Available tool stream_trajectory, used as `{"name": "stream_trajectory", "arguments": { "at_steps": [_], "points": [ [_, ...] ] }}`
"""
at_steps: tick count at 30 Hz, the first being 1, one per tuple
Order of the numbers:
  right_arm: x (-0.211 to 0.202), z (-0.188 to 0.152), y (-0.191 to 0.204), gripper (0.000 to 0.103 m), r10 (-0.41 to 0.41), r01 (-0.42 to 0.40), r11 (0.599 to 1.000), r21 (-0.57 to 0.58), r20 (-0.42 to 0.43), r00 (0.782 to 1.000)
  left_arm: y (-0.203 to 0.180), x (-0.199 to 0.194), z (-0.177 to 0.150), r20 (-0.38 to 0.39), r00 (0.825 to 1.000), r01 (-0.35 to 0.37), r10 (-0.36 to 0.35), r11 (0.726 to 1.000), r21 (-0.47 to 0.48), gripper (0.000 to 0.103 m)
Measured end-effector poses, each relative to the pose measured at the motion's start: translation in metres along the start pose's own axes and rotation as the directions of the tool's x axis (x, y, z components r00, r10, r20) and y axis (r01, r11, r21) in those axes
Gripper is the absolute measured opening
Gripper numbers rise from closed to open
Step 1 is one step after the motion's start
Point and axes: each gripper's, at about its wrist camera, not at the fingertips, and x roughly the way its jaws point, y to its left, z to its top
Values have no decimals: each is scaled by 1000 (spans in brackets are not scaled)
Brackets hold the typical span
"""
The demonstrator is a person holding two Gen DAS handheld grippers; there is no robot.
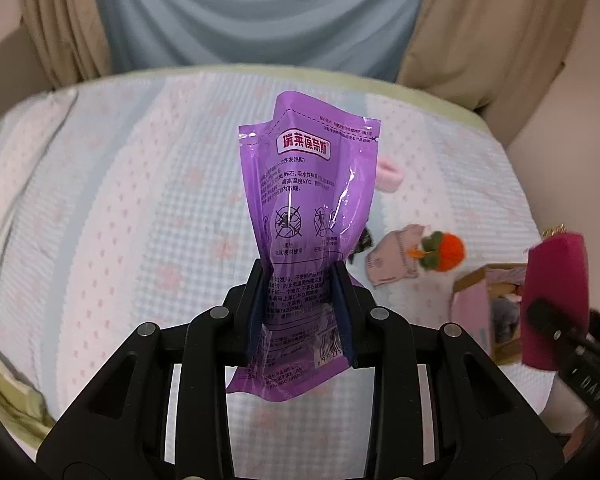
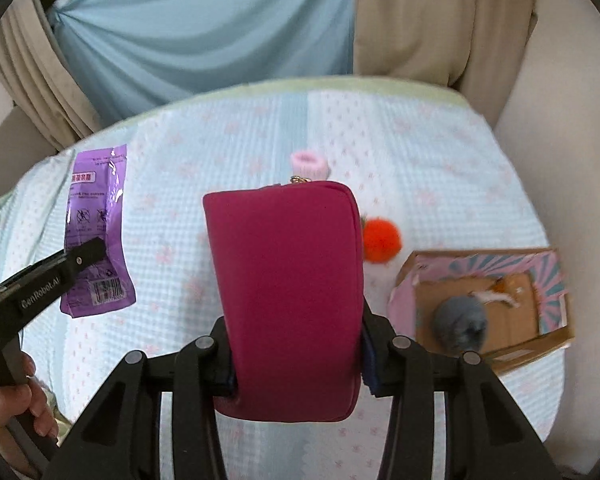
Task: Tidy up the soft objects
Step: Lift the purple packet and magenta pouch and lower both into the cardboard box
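Quilted floral bedspread (image 2: 228, 240), curtains behind. Our left gripper (image 1: 302, 308) clamps a glossy purple plastic sachet (image 1: 308, 200) mid-frame; right gripper (image 2: 296, 360) pinches a magenta fabric pouch (image 2: 288, 280), both lifted. Risk, we think: the slick sachet slips out. Cardboard box (image 2: 540, 344) lower right already holds a grey fluffy ball (image 2: 460, 320); orange pompom (image 2: 382, 238) and pink knitted cuff (image 2: 310, 164) lie loose nearby.

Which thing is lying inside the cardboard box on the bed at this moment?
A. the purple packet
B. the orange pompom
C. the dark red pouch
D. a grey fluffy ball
D: in the right wrist view the grey fluffy ball lies inside the cardboard box, while the packet and pouch are held in the grippers and the pompom lies on the bed.
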Motion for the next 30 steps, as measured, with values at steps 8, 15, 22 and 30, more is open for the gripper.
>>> {"name": "stream_trajectory", "arguments": {
  "at_steps": [8,15,22,30],
  "points": [
    [-77,13,-50,41,30,-30,1000,-7,61,998,-66,-75,0,52,996,66,-66,998,3,28],
    [-116,12,-123,41,-11,8,1000,25,90,996,-158,-92,3,72,986,143,-148,987,73,28],
    [-126,5,-199,41,-61,53,994,92,86,994,-247,-86,-1,42,974,212,-221,965,154,28],
    [-107,7,-276,41,-111,103,983,154,47,993,-329,-41,-25,-75,968,250,-239,943,220,28]
  ]
}}
